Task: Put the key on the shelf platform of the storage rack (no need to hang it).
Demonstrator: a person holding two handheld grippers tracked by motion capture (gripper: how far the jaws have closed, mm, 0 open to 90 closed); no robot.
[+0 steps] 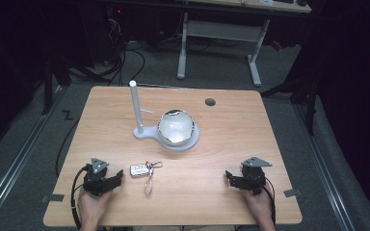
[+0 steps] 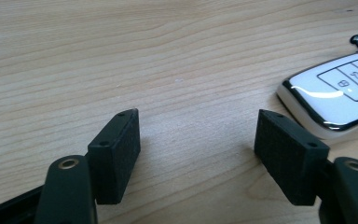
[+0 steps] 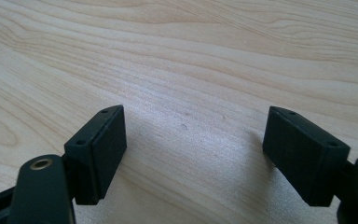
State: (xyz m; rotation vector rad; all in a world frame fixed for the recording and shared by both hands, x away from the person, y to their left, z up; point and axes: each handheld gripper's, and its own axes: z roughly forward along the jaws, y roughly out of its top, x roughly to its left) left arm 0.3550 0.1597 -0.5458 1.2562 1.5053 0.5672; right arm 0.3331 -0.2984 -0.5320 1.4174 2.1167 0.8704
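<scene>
A white car key fob [image 1: 138,169] with a metal ring and loop [image 1: 149,180] lies on the wooden table near its front. My left gripper [image 1: 118,177] rests low on the table just left of the fob, jaws open and bare. In the left gripper view the fob [image 2: 340,91] lies just beyond the right jaw, and the left gripper [image 2: 196,140] has only wood between its pads. My right gripper [image 1: 228,177] sits at the front right, open and holding nothing. In its own view the right gripper [image 3: 193,140] spans bare wood.
A white stand with an upright post [image 1: 136,108] and a shiny silver bowl [image 1: 176,127] on its base sits mid-table. A round cable hole [image 1: 210,102] lies near the far edge. A desk frame and cables stand on the floor beyond.
</scene>
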